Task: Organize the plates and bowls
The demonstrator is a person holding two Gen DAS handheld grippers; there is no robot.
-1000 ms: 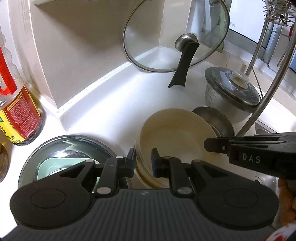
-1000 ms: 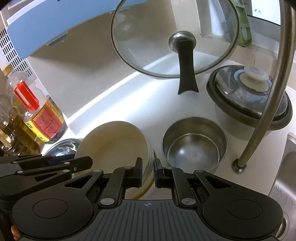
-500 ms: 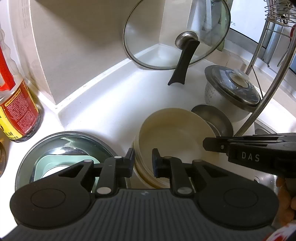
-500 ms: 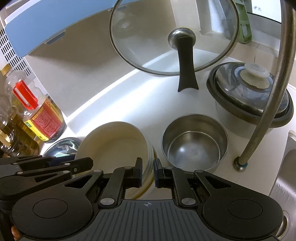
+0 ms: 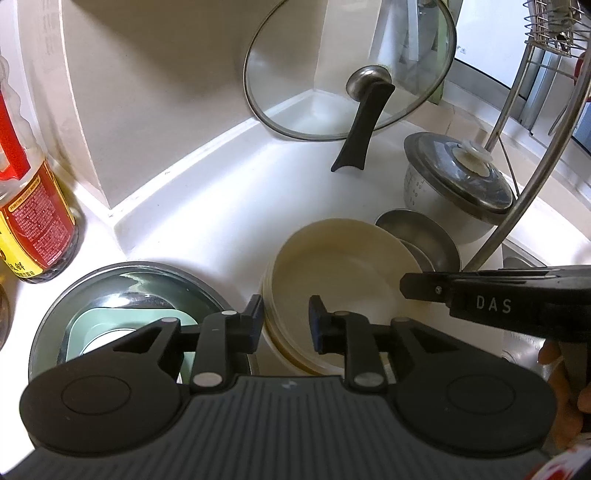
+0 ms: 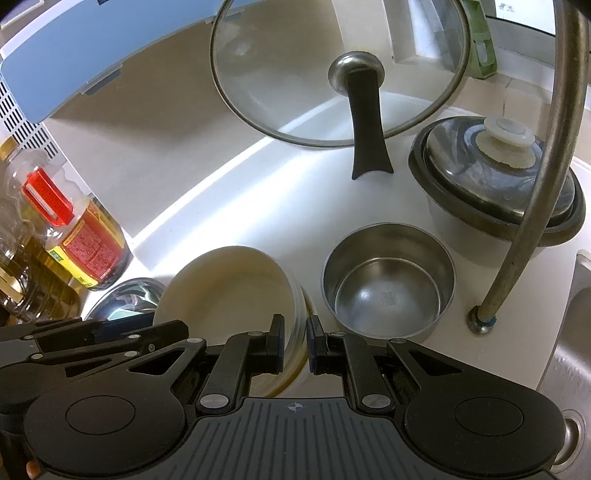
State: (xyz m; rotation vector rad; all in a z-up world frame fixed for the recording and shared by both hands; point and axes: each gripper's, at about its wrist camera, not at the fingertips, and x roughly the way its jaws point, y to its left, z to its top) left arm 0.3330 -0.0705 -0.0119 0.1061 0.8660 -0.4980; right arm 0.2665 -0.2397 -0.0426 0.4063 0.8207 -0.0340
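On the white counter (image 6: 229, 192) corner, cream bowls (image 6: 229, 291), steel bowl (image 6: 388, 288).

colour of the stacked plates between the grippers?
Cream plates, brownish along the stacked rims; clearest in the left wrist view.

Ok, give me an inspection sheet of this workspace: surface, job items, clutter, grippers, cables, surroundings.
Surface: white counter, sink edge at right.
Job's things: stack of cream bowls; steel bowl beside it, empty.
Clutter: glass lid leaning on wall; lidded pot; oil bottles; steel basin holding a green container.
Grippers: left gripper astride the stack's rim, jaws opening; right gripper shut on the stack's rim.
Cables: nothing seen.
Surroundings: faucet pipe, wire rack.
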